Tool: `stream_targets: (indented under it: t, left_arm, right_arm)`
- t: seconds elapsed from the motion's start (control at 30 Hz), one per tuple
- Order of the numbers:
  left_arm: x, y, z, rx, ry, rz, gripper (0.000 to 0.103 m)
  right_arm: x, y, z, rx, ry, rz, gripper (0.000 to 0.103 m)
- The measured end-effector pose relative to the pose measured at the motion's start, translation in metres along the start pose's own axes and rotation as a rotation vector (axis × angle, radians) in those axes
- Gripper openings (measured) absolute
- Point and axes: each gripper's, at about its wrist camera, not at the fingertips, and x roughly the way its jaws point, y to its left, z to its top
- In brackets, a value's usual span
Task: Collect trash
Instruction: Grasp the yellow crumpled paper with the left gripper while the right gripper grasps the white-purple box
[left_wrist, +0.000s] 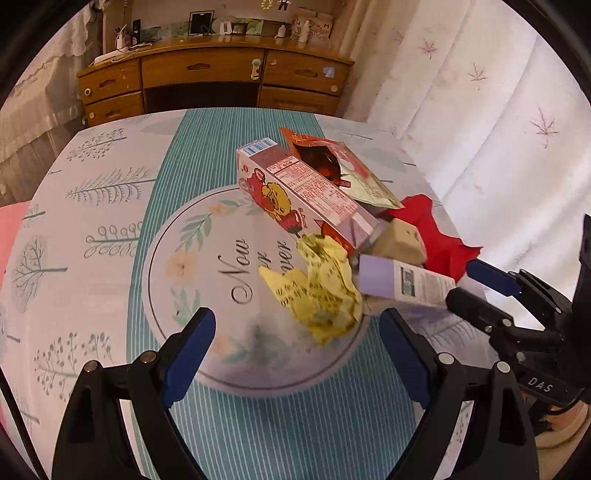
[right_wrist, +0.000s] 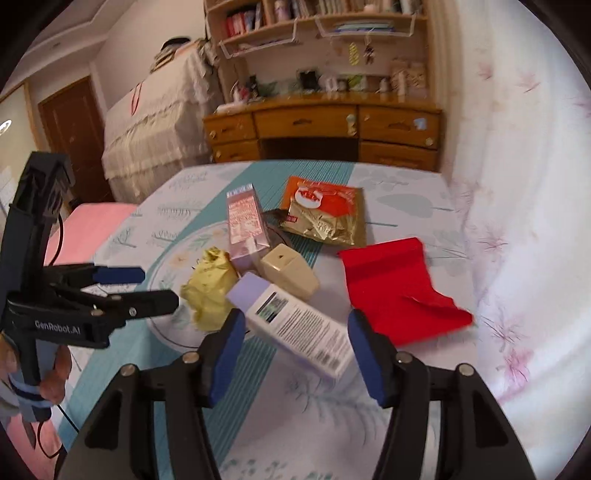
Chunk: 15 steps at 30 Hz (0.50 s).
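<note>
I hold 2 tools over the counter (left_wrist: 110, 229), which wears a pale cloth with trees and a teal striped band. My left tool (left_wrist: 297, 328) stands wide open with nothing between its blue pads, just short of the yellow paper (left_wrist: 321, 288), a crumpled wad on the round printed patch. My right tool (right_wrist: 295, 328) is also spread apart, its pads either side of the near end of the white box (right_wrist: 295, 325) without pressing it; no grip shows. The trash lies in a loose heap in the middle of the counter: the carton (left_wrist: 306, 192) with a cartoon bear lies on its side, touching the yellow paper; the foil packet (right_wrist: 325, 214) lies behind it; the beige block (right_wrist: 290, 271) sits between carton and white box; the red sheet (right_wrist: 399, 288) lies flat to the right, near the curtain (right_wrist: 517, 184). A wooden desk (right_wrist: 321, 125) stands beyond the counter.
</note>
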Motion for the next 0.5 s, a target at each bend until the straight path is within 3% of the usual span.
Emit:
stream_targets:
  t: [0.2,0.37,0.5]
  left_arm:
    - [0.020,0.002,0.009,0.017,0.025,-0.003,0.089]
    - [0.038,0.002,0.014,0.005,0.048,-0.009,0.089]
    - [0.047,0.001,0.015,-0.005,0.054,-0.032,0.089]
  right_arm:
    - [0.031,-0.001,-0.002,-0.116,0.113,0.064,0.062]
    - [0.032,0.003,-0.005,-0.158,0.129,0.066,0.062]
    - [0.025,0.004,-0.012,-0.146,0.135,0.079,0.051]
